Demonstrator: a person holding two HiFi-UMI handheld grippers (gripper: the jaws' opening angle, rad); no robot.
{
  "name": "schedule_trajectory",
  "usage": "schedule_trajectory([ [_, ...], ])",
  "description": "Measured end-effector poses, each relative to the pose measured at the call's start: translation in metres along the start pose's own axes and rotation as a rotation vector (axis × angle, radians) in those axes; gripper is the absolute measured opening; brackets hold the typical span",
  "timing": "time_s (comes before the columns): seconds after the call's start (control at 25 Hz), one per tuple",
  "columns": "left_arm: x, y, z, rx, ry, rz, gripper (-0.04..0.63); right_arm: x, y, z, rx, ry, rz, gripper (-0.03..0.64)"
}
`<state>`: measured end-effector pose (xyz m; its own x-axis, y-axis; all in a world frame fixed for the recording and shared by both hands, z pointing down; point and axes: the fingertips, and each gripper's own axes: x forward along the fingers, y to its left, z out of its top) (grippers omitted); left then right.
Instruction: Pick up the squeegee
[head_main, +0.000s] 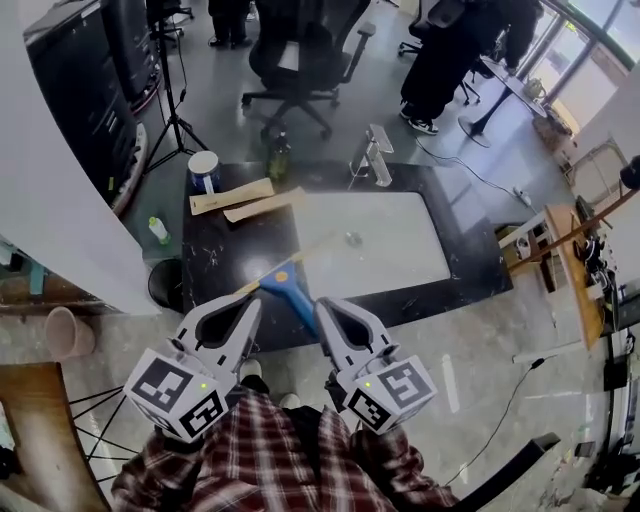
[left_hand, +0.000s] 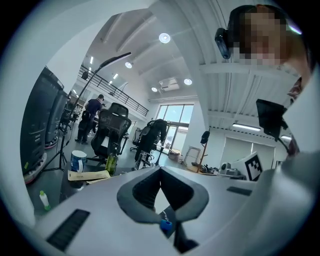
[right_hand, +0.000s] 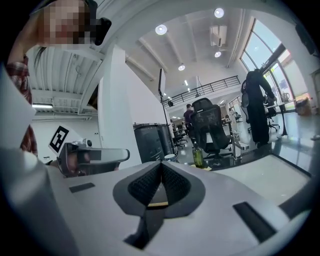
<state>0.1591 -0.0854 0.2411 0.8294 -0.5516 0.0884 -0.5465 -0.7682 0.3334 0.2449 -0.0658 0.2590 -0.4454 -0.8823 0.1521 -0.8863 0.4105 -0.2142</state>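
Observation:
The squeegee (head_main: 291, 286) lies at the front edge of the black counter (head_main: 225, 250), its blue handle pointing toward me and its thin tan blade lying slantwise across the counter. Both grippers hover just short of that edge, on either side of the handle. My left gripper (head_main: 255, 301) is to the handle's left with its jaws shut and nothing in them; a blue bit of the squeegee (left_hand: 165, 227) shows through the gap under its jaws (left_hand: 160, 169). My right gripper (head_main: 322, 303) is to the handle's right, also shut and holding nothing (right_hand: 161, 164).
A white sink basin (head_main: 395, 250) with a faucet (head_main: 372, 155) fills the counter's right part. At the back left stand a green bottle (head_main: 279, 155), a white-and-blue tub (head_main: 204, 170) and two wooden boards (head_main: 232, 197). Beyond the counter are an office chair (head_main: 300, 60) and a tripod (head_main: 175, 110).

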Motion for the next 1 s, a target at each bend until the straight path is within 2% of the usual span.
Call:
schedule_trajectory([
  [0.24,0.014,0.04,0.007,0.01,0.037,-0.063,0.011,0.048,-0.006,0.001,0.006,-0.007,-0.06,0.012],
  [0.48,0.023,0.063,0.007,-0.006,0.052,-0.11,0.011,0.071,-0.01,-0.007,0.012,0.013,-0.102,0.012],
  [0.88,0.03,0.086,0.002,-0.046,0.05,-0.088,0.011,0.093,-0.028,-0.004,0.042,0.028,-0.099,0.018],
  [1.0,0.03,0.09,-0.003,-0.062,0.061,-0.08,0.011,0.095,-0.032,-0.002,0.074,0.028,-0.084,0.068],
])
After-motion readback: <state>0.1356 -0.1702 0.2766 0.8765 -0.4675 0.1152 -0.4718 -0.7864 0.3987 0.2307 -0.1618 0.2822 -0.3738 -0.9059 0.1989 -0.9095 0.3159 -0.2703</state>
